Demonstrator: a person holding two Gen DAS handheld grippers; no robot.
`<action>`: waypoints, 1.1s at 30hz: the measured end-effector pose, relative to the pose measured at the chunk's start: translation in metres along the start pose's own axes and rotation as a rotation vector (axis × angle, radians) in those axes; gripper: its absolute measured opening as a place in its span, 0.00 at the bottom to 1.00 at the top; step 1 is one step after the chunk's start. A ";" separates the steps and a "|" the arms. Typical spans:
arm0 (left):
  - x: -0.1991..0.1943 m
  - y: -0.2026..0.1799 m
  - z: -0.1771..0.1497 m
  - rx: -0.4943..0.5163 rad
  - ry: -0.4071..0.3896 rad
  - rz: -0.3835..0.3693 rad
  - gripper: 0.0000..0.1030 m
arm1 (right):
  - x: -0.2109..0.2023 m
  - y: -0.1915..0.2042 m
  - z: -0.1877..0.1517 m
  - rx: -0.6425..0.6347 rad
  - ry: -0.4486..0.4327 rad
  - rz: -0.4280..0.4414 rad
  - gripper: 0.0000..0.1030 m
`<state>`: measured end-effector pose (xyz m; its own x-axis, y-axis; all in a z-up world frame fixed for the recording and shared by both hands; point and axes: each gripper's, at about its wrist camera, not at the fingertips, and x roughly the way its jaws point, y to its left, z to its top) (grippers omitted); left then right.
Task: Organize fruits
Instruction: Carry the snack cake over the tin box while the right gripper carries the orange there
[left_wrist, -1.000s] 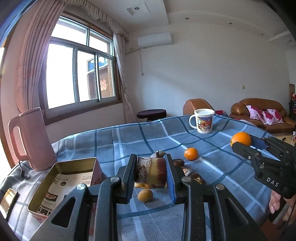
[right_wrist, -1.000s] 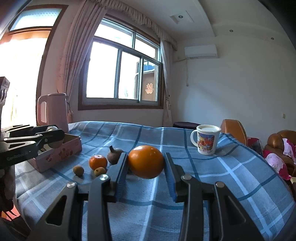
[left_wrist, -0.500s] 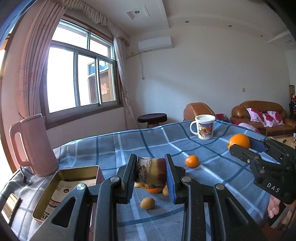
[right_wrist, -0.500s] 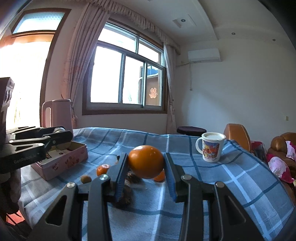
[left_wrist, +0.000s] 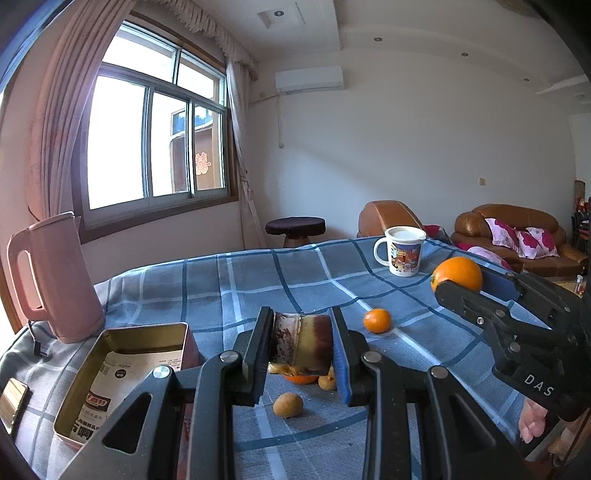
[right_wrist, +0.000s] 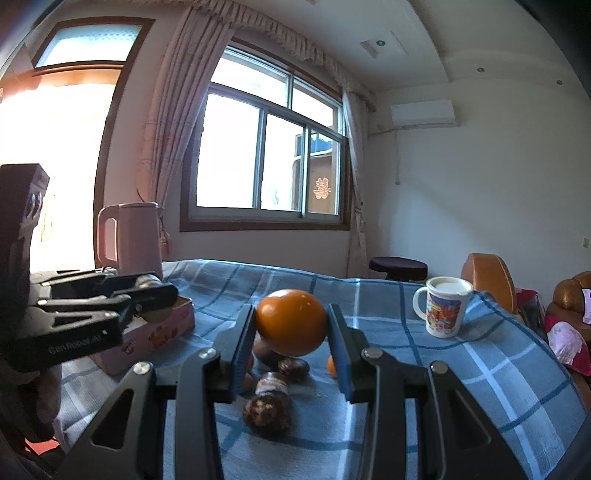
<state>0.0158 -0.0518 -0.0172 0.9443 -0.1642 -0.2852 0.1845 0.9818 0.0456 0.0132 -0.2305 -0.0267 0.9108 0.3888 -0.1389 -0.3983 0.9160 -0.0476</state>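
Lifted a little higher than a second ago: right gripper (right_wrist: 291, 345), clenched on large orange (right_wrist: 291, 322) above blue checked tabletop (right_wrist: 480, 384). Left gripper (left_wrist: 300, 354) grasping brown striped stalk piece (left_wrist: 301, 343) over small fruits (left_wrist: 288, 405), just right of open tin (left_wrist: 122, 369). Lying farther right: small tangerine (left_wrist: 377, 320). Far right: mug (left_wrist: 404, 251).
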 end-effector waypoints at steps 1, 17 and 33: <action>0.001 0.002 0.001 -0.002 0.000 0.001 0.30 | 0.001 0.002 0.002 -0.003 0.001 0.004 0.40; 0.000 0.046 0.003 -0.060 0.008 0.055 0.30 | 0.037 0.041 0.032 -0.081 0.024 0.090 0.40; 0.006 0.100 -0.004 -0.115 0.050 0.124 0.30 | 0.084 0.084 0.048 -0.129 0.092 0.203 0.40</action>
<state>0.0388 0.0453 -0.0187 0.9426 -0.0388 -0.3317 0.0321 0.9992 -0.0259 0.0620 -0.1164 0.0048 0.7996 0.5471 -0.2475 -0.5876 0.7979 -0.1346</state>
